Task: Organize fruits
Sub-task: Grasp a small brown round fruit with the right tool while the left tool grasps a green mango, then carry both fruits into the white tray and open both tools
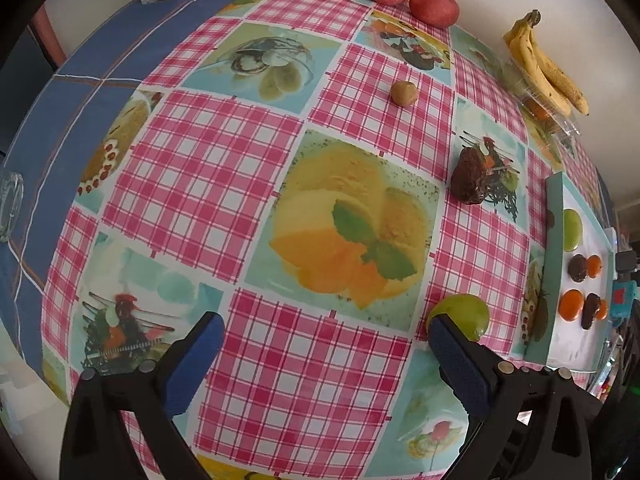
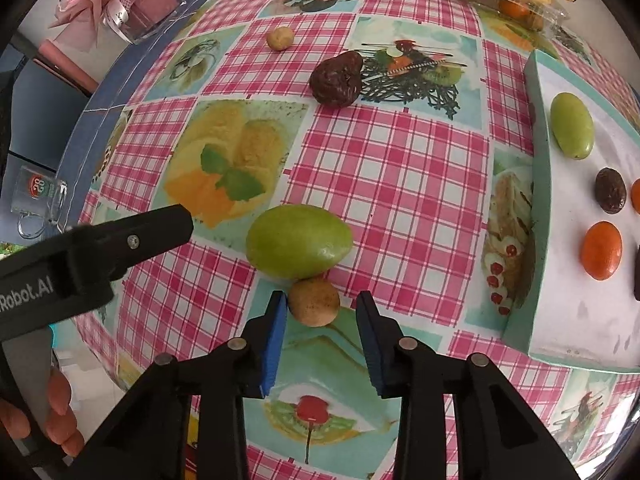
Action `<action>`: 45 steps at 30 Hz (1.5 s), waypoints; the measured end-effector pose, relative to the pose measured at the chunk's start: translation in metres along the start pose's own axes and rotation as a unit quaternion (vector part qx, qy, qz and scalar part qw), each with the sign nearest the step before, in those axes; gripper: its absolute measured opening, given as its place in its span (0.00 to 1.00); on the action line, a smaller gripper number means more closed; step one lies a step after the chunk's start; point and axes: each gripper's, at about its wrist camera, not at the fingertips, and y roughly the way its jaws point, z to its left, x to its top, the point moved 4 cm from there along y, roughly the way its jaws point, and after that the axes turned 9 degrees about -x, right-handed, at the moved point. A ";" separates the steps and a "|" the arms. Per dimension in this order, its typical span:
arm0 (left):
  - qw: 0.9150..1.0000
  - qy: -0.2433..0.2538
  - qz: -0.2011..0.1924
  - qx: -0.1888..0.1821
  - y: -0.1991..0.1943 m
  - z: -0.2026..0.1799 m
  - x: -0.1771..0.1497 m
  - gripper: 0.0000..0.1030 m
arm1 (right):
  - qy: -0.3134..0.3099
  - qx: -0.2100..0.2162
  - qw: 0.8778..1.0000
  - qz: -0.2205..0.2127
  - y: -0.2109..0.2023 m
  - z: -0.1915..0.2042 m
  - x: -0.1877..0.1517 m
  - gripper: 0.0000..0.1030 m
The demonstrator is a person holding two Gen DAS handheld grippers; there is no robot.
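Pink-and-white gingham squares cover the tabletop (image 2: 400, 168), broken by turquoise panels printed with yellow and orange desserts. A pale green fruit (image 2: 298, 240) lies on the checks, a tan speckled fruit (image 2: 314, 300) beside it. Dark brown wrinkled fruit (image 2: 338, 78) farther off. Blue pads (image 2: 276, 332) line the black right gripper (image 2: 322, 334). The tray (image 2: 540, 184) is teal-walled, white inside, with an orange fruit (image 2: 601, 250).

open cloth (image 1: 256, 184) left of centre; green fruit (image 2: 298, 240) crowds tan ball (image 2: 314, 300).

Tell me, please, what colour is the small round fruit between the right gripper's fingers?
Tan-brown, lightly speckled small round fruit; the right wrist view shows it best.
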 end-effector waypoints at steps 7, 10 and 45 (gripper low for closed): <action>1.000 0.001 0.004 -0.001 0.006 -0.011 0.004 1.00 | -0.008 0.008 1.000 -0.005 0.003 0.001 0.004 0.27; 1.000 0.005 0.005 -0.004 0.009 -0.019 0.005 1.00 | -0.007 0.002 1.000 -0.008 0.002 -0.009 0.001 0.27; 0.997 0.049 0.038 -0.041 0.055 -0.105 -0.008 0.53 | 0.126 0.049 0.984 -0.112 -0.057 -0.104 0.004 0.27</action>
